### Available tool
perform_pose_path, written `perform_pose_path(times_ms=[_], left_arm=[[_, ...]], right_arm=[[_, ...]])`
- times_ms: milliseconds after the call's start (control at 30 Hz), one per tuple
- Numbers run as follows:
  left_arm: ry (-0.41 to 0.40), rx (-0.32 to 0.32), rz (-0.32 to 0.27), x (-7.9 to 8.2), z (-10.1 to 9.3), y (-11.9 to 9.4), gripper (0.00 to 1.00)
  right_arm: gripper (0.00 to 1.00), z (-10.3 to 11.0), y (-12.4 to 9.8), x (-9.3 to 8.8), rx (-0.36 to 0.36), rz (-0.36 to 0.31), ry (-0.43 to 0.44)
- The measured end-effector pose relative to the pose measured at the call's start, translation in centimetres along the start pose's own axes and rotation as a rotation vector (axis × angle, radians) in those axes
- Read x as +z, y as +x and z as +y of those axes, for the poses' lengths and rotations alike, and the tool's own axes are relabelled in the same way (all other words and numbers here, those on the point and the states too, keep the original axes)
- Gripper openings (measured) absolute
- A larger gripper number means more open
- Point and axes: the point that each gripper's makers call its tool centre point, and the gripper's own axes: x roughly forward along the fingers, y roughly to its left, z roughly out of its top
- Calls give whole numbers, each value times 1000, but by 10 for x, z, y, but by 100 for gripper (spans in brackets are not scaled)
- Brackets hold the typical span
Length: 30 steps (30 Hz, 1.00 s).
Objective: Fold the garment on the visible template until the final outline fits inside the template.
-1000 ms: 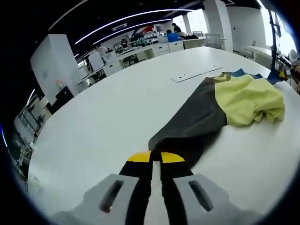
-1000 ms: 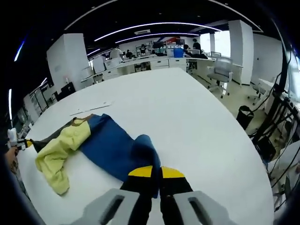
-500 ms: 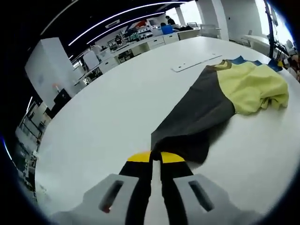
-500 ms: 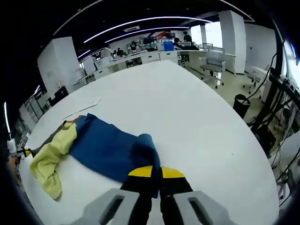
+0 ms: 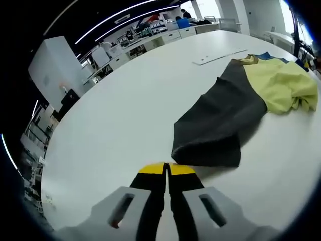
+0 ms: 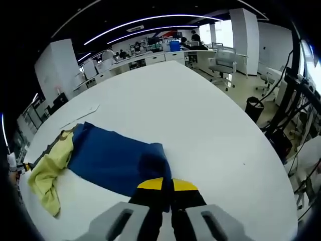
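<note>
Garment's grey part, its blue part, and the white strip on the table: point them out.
grey part (image 5: 220,125): left gripper view, middle of the panel.
blue part (image 6: 110,158): right gripper view, middle of the panel.
white strip (image 5: 219,56): left gripper view, mid-length.

Under my fingers is a big white table (image 5: 115,115). On it lies the garment (image 5: 235,110), grey, yellow and blue, and beyond it a flat white template strip (image 5: 220,56).

The garment (image 5: 235,108) is soft matt cloth in grey, yellow and blue panels, creased where the yellow bunches. The table (image 5: 125,115) is smooth white with a faint sheen. Each tool (image 5: 166,173) (image 6: 167,187) has pale matt plastic bodies and black jaws with yellow tips.
</note>
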Motion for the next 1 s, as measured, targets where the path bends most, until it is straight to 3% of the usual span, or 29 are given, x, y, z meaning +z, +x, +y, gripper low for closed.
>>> perform_pose_path(times_ms=[133, 467, 800, 933, 1000], left_arm=[[-50, -13, 1, -3, 3, -1, 0], [-48, -12, 8, -9, -1, -3, 0], [-62, -43, -28, -5, -14, -13, 0], [-76, -64, -52, -4, -21, -21, 9], [-81, -71, -59, -5, -24, -23, 12]], right_arm=[[0, -2, -1, 3, -4, -2, -9], [0, -12, -1, 1, -35, 12, -8], [0, -25, -6, 2, -49, 14, -16], [1, -21, -7, 1, -32, 15, -37], [6, -20, -7, 1, -25, 8, -31]])
